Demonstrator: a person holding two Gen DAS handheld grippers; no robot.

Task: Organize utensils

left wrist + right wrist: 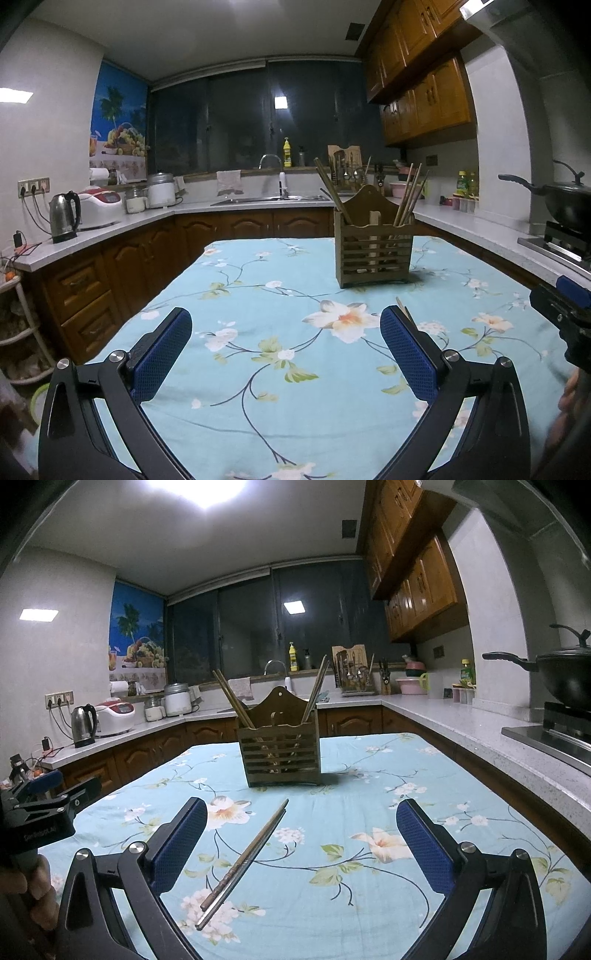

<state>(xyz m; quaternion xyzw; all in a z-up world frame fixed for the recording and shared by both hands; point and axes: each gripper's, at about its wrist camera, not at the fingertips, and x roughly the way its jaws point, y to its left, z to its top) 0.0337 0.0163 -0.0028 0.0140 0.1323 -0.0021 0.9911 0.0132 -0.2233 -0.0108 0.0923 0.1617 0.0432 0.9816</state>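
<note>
A wooden slatted utensil holder (373,251) (280,749) stands on the floral blue tablecloth, with chopsticks leaning out of its left and right compartments. A pair of chopsticks (245,862) lies loose on the cloth between my right gripper's fingers, pointing toward the holder. Only their tips (405,311) show in the left wrist view, behind the right finger. My left gripper (286,350) is open and empty above the cloth. My right gripper (301,843) is open and empty over the loose chopsticks. Each gripper shows at the edge of the other's view.
The table (258,369) stands in a U-shaped kitchen. A wok (565,679) sits on the stove at right. A kettle (64,218) and rice cookers are on the left counter. The sink (269,199) is at the back.
</note>
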